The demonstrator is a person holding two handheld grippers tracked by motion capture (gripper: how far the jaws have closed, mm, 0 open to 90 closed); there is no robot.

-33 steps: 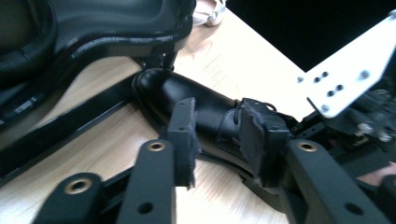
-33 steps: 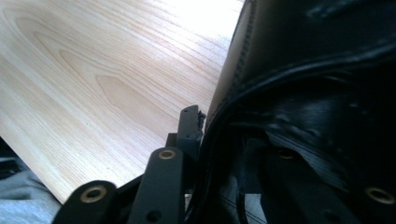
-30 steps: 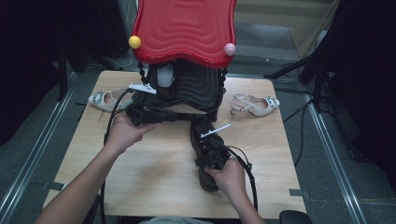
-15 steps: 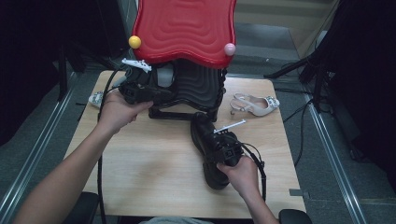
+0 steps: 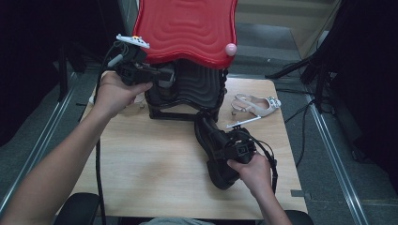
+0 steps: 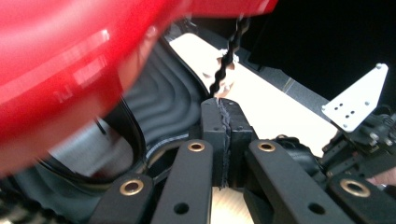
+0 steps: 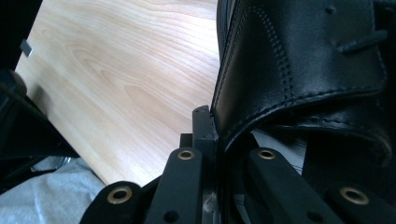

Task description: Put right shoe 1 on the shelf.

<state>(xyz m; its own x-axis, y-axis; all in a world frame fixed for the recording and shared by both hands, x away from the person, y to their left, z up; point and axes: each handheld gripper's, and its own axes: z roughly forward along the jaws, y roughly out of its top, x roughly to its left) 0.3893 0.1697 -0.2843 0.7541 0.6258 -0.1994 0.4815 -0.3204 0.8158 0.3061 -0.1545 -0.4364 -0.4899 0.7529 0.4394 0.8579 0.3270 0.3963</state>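
1. Black shoe lay on the bench, its collar pinched by our right tool.
2. Our left tool, newly pressed together, had risen to the red-lidded box, so the lid seemed next.

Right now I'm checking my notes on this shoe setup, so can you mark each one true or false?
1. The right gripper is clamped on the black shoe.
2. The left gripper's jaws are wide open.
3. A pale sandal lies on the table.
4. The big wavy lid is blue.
1. True: the right gripper pinches the rim of the black shoe.
2. False: the jaws of the left gripper are shut together.
3. True: the pale sandal lies on the far right part of the table.
4. False: the wavy lid is red.
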